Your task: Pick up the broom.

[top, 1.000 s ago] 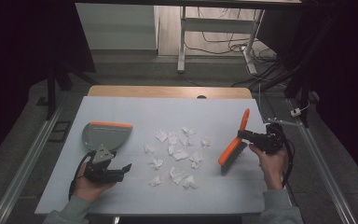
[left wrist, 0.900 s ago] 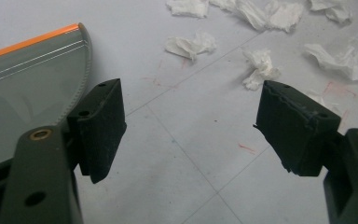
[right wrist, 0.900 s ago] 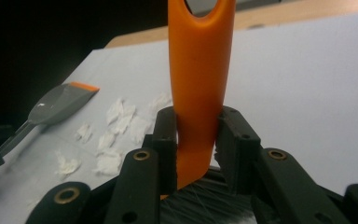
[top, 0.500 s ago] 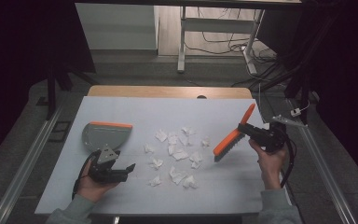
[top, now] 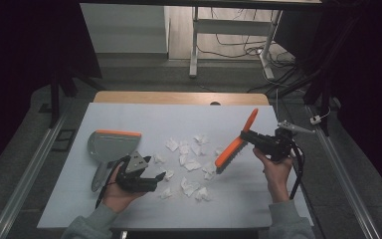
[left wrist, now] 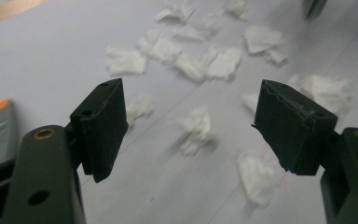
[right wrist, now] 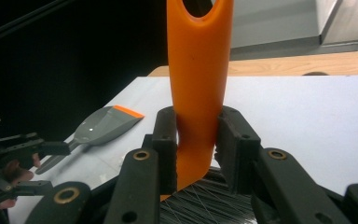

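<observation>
An orange brush (top: 236, 144) with dark bristles hangs slanted over the right of the white table, its bristle end next to the scraps. My right gripper (top: 247, 135) is shut on its handle (right wrist: 198, 70), pads pressing both sides. Several crumpled white paper scraps (top: 189, 159) lie scattered mid-table. A grey dustpan (top: 110, 144) with an orange lip lies at the left. My left gripper (top: 154, 169) is open just right of the dustpan's handle and points at the scraps (left wrist: 209, 60), nothing between its jaws.
The white tabletop (top: 129, 119) has a wooden strip along its far edge. Metal rails run along both sides of the table. Beyond it stand a table leg frame (top: 194, 45) and loose cables on the floor.
My left gripper has moved right, from the dustpan's handle towards the scraps. My right gripper has carried the brush a little left, closer to the scraps.
</observation>
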Motion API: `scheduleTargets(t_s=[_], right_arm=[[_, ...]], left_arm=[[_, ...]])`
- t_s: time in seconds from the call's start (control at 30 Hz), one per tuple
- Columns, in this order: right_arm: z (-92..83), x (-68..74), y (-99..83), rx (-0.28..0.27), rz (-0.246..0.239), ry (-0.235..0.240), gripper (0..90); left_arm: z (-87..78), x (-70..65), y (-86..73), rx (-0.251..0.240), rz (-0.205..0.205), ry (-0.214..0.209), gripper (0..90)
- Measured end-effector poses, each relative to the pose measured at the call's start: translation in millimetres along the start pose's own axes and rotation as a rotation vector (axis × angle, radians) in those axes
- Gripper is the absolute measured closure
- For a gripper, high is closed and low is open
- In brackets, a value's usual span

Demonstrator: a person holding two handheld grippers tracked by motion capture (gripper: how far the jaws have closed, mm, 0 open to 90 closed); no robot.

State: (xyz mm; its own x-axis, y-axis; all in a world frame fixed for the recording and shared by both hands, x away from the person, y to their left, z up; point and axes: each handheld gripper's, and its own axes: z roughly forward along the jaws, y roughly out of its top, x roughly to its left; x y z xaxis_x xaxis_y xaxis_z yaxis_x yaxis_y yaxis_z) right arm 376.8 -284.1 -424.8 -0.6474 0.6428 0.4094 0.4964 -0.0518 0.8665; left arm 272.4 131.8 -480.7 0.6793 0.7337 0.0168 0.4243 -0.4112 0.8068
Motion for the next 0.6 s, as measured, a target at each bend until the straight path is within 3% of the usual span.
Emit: scheduleTargets(t_s=[0.27, 0.37, 0.6], right_arm=[[10.9, 6.9, -5.6, 0.003, 0.016, 0.019, 69.8], [14.3, 10.0, -7.1, -0.008, 0.021, 0.031, 69.8], [21.3, 17.1, -7.9, -0.016, 0.039, 0.066, 69.8]], left_arm=[[20.1, -12.2, 17.0, 0.004, 0.025, -0.032, 26.0], [29.4, -18.7, 25.8, -0.006, 0.026, -0.062, 26.3], [38.9, -29.1, 36.0, -0.023, 0.04, -0.093, 26.4]])
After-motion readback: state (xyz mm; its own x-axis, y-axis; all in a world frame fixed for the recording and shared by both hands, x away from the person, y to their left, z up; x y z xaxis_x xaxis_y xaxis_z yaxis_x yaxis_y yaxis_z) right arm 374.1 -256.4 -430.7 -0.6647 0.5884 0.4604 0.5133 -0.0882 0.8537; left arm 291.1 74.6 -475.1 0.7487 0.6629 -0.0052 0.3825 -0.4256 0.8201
